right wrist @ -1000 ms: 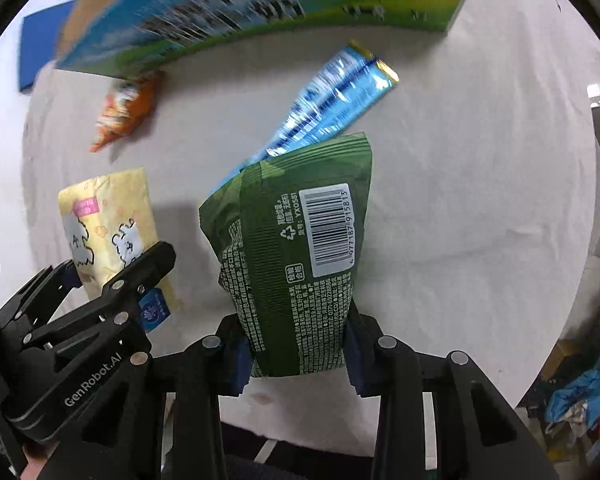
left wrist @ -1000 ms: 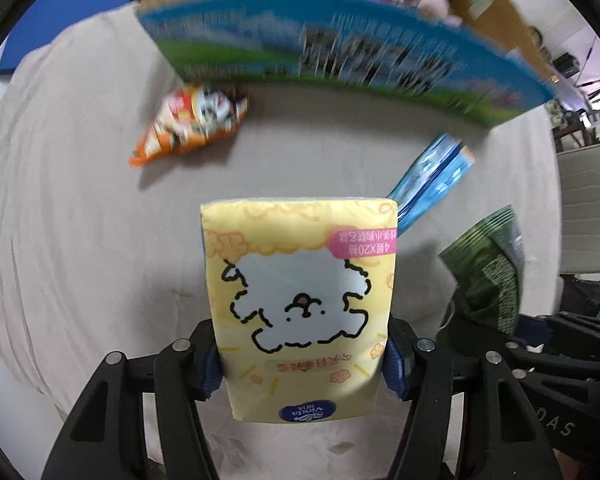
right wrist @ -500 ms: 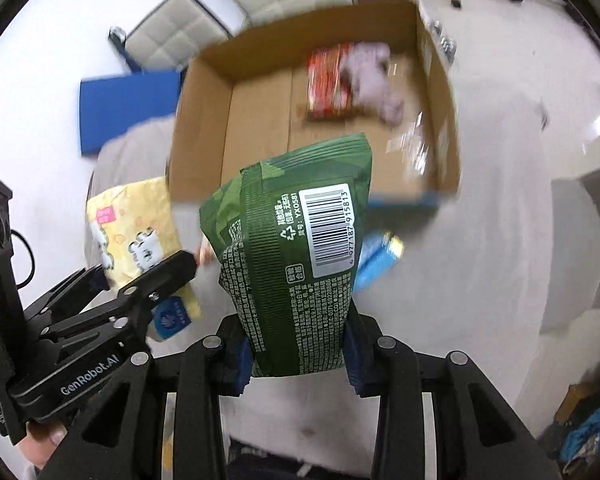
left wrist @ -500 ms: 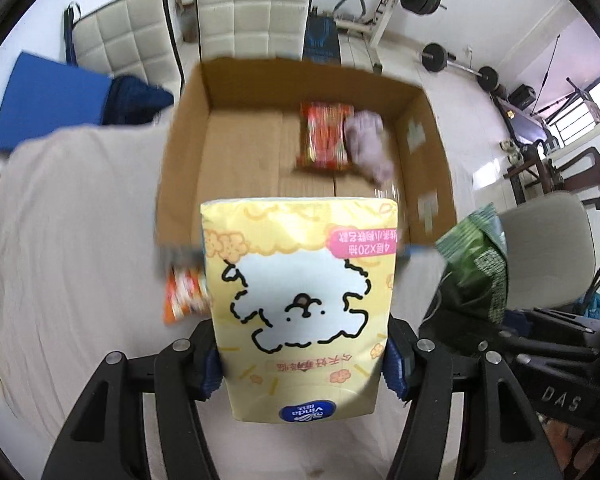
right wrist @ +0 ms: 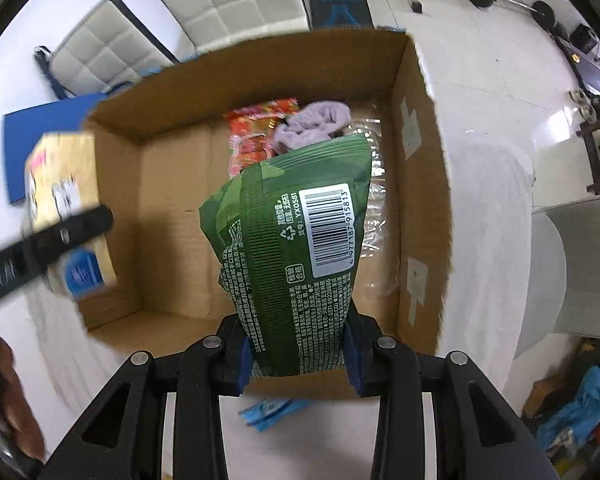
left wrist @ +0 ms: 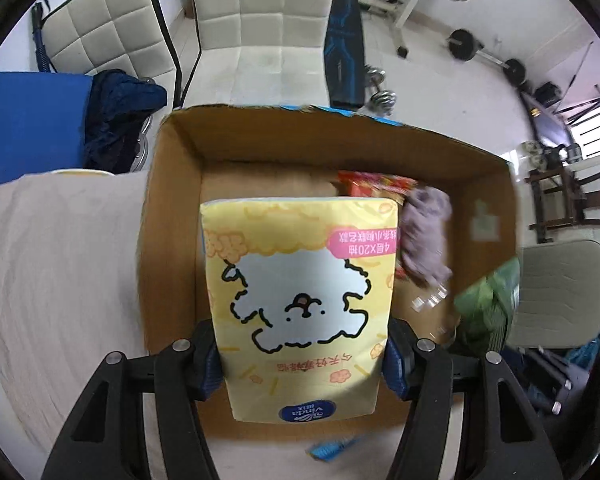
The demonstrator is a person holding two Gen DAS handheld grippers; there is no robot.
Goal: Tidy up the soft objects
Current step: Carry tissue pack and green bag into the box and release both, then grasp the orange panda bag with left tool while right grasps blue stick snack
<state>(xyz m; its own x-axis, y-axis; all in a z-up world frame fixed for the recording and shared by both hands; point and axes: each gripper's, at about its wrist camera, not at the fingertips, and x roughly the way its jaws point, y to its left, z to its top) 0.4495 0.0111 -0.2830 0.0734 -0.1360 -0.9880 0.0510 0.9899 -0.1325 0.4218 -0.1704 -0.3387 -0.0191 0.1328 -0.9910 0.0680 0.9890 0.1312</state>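
Note:
My left gripper is shut on a yellow tissue pack with a white dog drawing, held above the open cardboard box. My right gripper is shut on a green snack bag with a barcode, held over the same box. Inside the box lie a red snack packet and a purple soft cloth. The green bag also shows in the left wrist view, and the tissue pack in the right wrist view.
A blue wrapper lies on the cloth-covered table by the box's near wall. White padded chairs and gym weights stand on the floor beyond. A grey chair is at the right.
Both grippers have risen from table level and moved forward over the open box, each still holding its pack. The orange snack bag on the table has dropped out of view.

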